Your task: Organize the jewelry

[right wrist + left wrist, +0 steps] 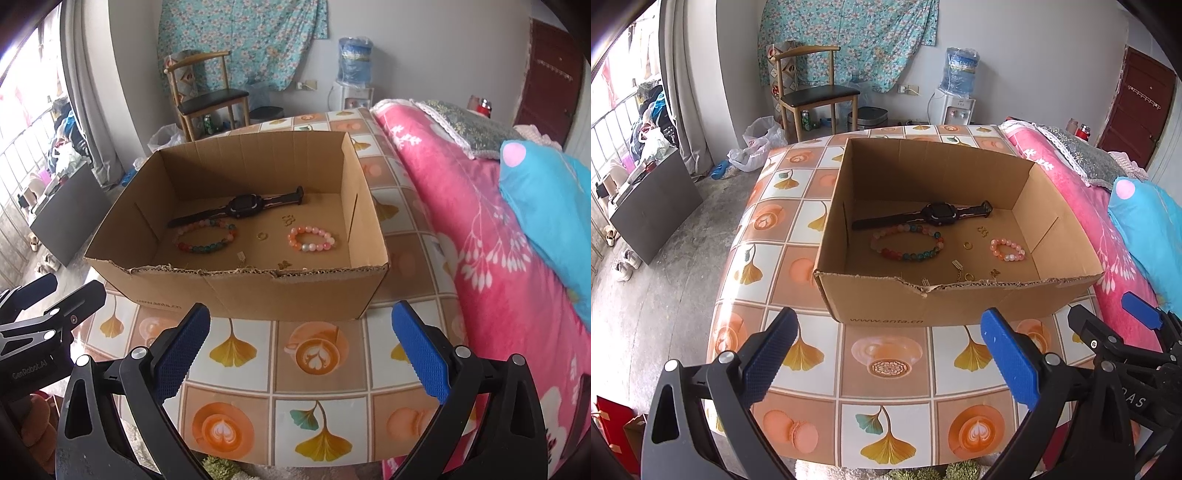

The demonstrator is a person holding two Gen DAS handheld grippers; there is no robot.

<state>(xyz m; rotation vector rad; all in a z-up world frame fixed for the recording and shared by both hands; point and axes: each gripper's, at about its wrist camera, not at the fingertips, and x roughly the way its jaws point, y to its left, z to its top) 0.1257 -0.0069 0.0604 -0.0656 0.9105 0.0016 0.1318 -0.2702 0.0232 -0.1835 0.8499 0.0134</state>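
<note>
Here the cardboard box [960,302] stands before both spread tools, beside the pink bedding [461,221].

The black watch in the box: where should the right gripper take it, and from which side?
Probably grip the black watch at its thick case, from straight above: it lies flat on the cardboard box floor, whose walls block side approaches. Set the open right gripper fingers across the case's narrow width, clear of the multicolour bracelet.
</note>
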